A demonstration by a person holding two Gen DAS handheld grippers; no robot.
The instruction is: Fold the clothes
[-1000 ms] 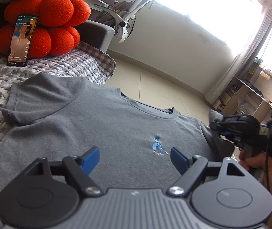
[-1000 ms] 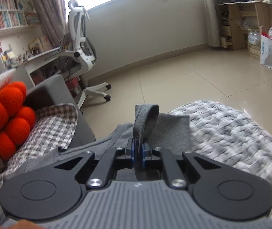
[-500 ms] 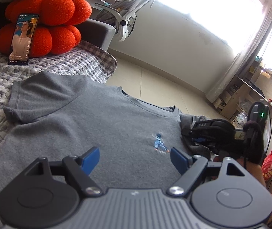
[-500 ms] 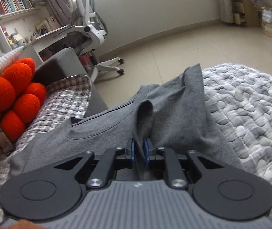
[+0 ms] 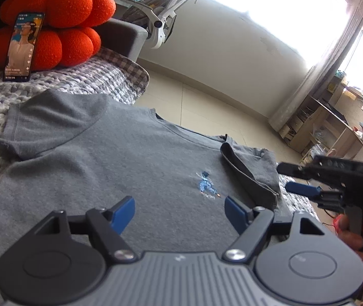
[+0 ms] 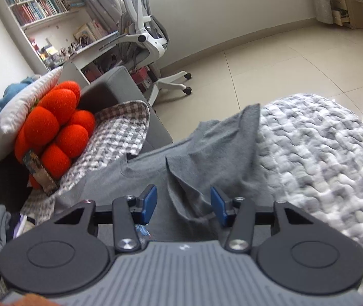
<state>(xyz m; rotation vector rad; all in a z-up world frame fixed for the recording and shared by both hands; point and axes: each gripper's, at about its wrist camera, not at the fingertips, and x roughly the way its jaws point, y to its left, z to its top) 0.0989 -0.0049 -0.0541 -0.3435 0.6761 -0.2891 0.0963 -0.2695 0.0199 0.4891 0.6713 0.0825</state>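
The right gripper (image 6: 182, 205) sits low in its own view with jaws opening, nothing pinched; the folded-over sleeve (image 6: 214, 163) of the grey T-shirt (image 5: 120, 168) lies loose between and beyond its blue pads (image 6: 148, 204). The left gripper (image 5: 179, 210) hangs at the bottom centre of its frame, jaws wide but closing a little, empty, above the shirt's chest near the small blue print (image 5: 207, 185). The shirt is spread flat on a knitted grey blanket (image 6: 321, 168). At upper left, a phone (image 5: 22, 47) leans on an orange cushion (image 5: 61, 23).
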